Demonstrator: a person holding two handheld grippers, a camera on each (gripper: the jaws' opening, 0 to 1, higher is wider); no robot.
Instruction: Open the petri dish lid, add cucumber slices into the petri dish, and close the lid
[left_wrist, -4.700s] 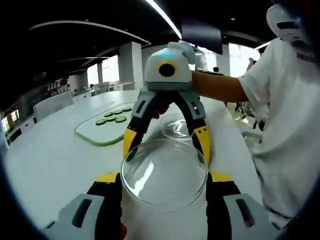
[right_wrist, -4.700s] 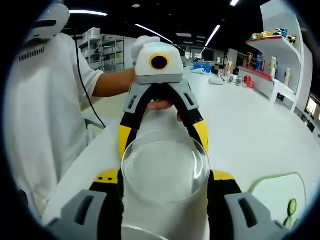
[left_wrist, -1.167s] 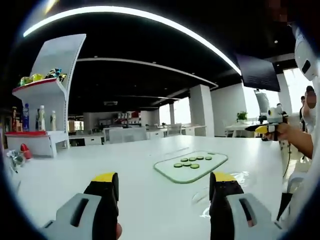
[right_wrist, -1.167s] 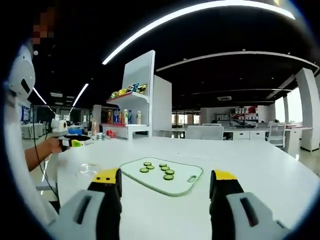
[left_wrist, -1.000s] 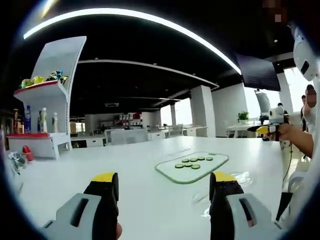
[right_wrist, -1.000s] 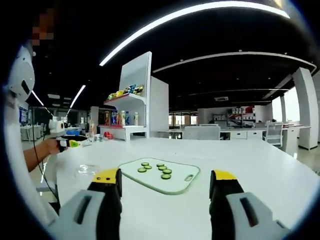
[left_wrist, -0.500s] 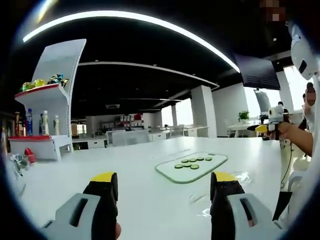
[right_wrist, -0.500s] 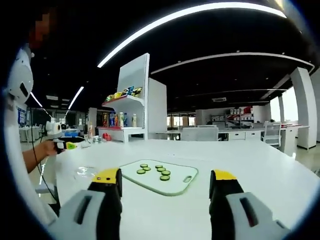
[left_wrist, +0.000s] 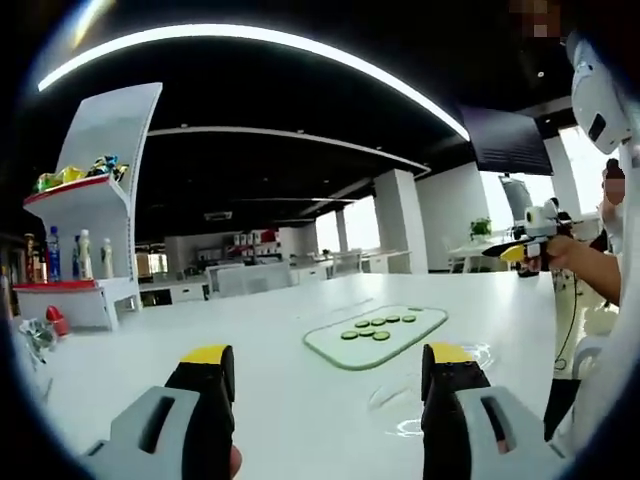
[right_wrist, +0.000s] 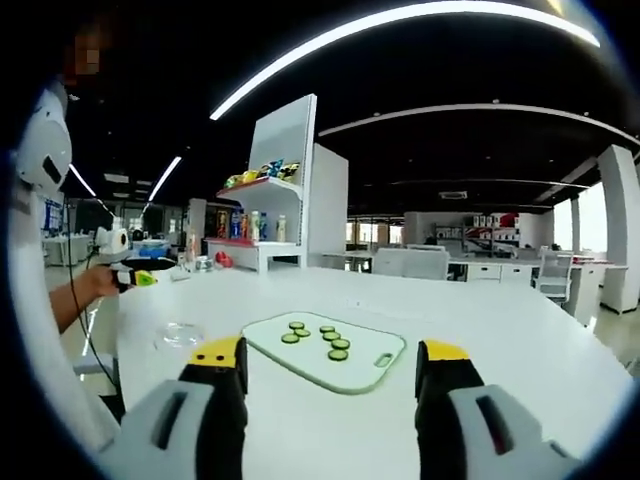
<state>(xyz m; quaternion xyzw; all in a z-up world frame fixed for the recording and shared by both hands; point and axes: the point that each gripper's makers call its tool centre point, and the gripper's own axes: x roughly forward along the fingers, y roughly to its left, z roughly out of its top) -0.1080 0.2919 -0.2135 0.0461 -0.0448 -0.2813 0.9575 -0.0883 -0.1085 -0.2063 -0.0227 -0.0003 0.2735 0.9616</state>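
Note:
A pale green cutting board lies on the white table, with several cucumber slices on it. Clear petri dish glass rests on the table just left of my right-hand jaw in the left gripper view. My left gripper is open and holds nothing. In the right gripper view the board and the slices lie ahead, and the petri dish sits to their left. My right gripper is open and holds nothing. Each view catches the other gripper, hand-held at its side.
A white shelf unit with bottles and coloured items stands beyond the table, and appears at the left as the shelf in the left gripper view. A person's arm and white shirt are at the table's edge. Desks and chairs stand far behind.
4.7 s ago both grippers faced each other, with a round glass dish part between their jaws. Now they are apart, open and empty, and the glass lies on the table. Views shifted slightly since.

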